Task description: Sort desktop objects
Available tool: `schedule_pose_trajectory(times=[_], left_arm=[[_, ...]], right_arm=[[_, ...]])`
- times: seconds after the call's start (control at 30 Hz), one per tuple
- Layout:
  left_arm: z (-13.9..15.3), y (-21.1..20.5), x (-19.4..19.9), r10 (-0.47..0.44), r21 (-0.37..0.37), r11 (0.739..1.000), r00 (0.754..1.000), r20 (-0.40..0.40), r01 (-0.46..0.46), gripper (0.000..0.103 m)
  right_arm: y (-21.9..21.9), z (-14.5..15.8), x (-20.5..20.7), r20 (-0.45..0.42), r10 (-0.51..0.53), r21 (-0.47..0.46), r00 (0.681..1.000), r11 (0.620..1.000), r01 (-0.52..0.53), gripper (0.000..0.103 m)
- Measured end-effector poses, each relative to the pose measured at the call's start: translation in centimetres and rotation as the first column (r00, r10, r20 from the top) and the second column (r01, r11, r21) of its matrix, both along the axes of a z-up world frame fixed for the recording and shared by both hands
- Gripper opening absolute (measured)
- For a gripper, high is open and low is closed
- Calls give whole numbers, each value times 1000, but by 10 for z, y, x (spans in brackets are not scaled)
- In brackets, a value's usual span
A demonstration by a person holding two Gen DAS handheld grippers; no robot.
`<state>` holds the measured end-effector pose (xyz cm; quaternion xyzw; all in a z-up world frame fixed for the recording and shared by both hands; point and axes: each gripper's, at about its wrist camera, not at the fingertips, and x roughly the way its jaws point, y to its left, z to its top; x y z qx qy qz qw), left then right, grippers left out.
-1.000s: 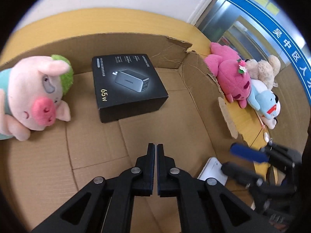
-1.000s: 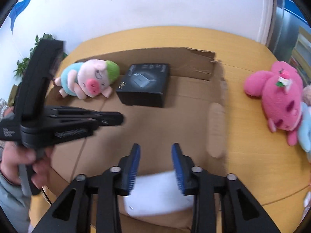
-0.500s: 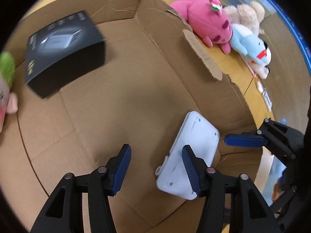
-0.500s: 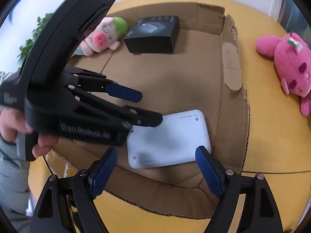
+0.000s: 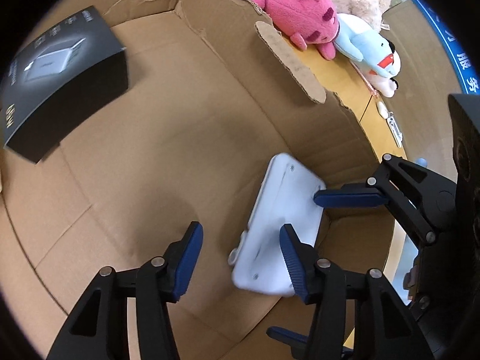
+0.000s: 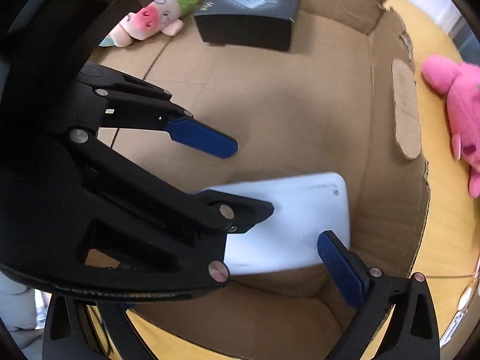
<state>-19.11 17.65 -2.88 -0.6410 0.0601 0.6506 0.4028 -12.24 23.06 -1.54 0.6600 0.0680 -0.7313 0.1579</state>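
A flat white device (image 5: pixel 279 231) lies on the floor of an open cardboard box (image 5: pixel 186 138), near its front right corner; it also shows in the right wrist view (image 6: pixel 297 219). My left gripper (image 5: pixel 240 258) is open, its right finger over the device's near edge. My right gripper (image 6: pixel 228 276) is open wide around the device; one blue finger (image 6: pixel 339 270) shows, the other is hidden behind the left gripper. A black charger box (image 5: pixel 63 81) and a pink pig plush (image 6: pixel 147 21) sit at the box's far side.
A pink plush (image 5: pixel 297 12), a beige bear (image 5: pixel 360 3) and a blue-and-white plush (image 5: pixel 369 54) lie on the yellow table (image 5: pixel 345 81) right of the box. The box's right wall (image 5: pixel 288 90) is torn and stands close to both grippers.
My left gripper opened, swung right and came down over the white device. My right gripper opened wider and moved in around the device from the front.
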Motion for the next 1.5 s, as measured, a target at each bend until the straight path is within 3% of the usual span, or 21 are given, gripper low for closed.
schedule_pose_trajectory(times=[0.07,0.13,0.2,0.33,0.4,0.47,0.57,0.73,0.8,0.87,0.97,1.1,1.23,1.3,1.37,1.43,1.5], left_arm=[[1,-11,-4,25,-20,999,1000,-4,-25,53],[3,-25,-6,51,-35,998,999,-17,-52,52],[2,-37,-6,62,-54,997,998,-29,-63,51],[-3,-46,-11,76,-33,997,997,8,-76,51],[-3,-48,-13,92,-6,996,995,24,-92,51],[-1,-51,-14,96,9,995,995,23,-96,51],[-3,-54,-16,98,15,995,994,37,-99,51],[-6,-62,-21,111,48,992,992,59,-114,51],[-6,-69,-25,137,56,988,989,63,-141,51],[-2,-78,-27,156,73,984,986,65,-160,51],[5,-90,-26,176,74,981,983,45,-179,51],[15,-100,-21,192,78,978,981,18,-193,51],[13,-103,-19,201,78,976,979,16,-202,51],[8,-102,-16,192,71,979,981,27,-193,51],[5,-101,-12,182,71,981,983,31,-183,51],[4,-104,-12,191,83,977,981,43,-194,51],[3,-110,-13,216,69,973,976,41,-218,51]], right_arm=[[4,6,-1,-35,-10,-38,999,999,9,103],[17,13,-3,-14,-49,-109,999,993,47,103],[34,20,-6,47,-86,-170,995,981,93,103],[49,19,-22,152,-177,-146,972,969,199,103],[41,20,-24,193,-182,-183,964,959,218,102],[35,14,-24,203,-177,-165,963,963,212,103],[44,3,-15,197,-204,-62,959,974,220,103],[49,5,-20,224,-308,-54,925,943,327,103],[30,0,-20,243,-286,3,927,956,295,103],[15,2,-18,277,-236,-28,932,967,253,103],[11,7,-17,246,-229,30,942,973,229,103],[30,-9,-10,289,-280,120,916,959,255,103],[34,-8,-13,252,-334,154,908,941,303,103],[31,-12,-13,273,-331,90,903,944,318,103],[23,-13,-13,270,-301,22,915,952,307,102],[11,-11,-14,204,-241,46,949,971,237,103],[11,-8,-13,166,-228,60,960,974,221,103]])
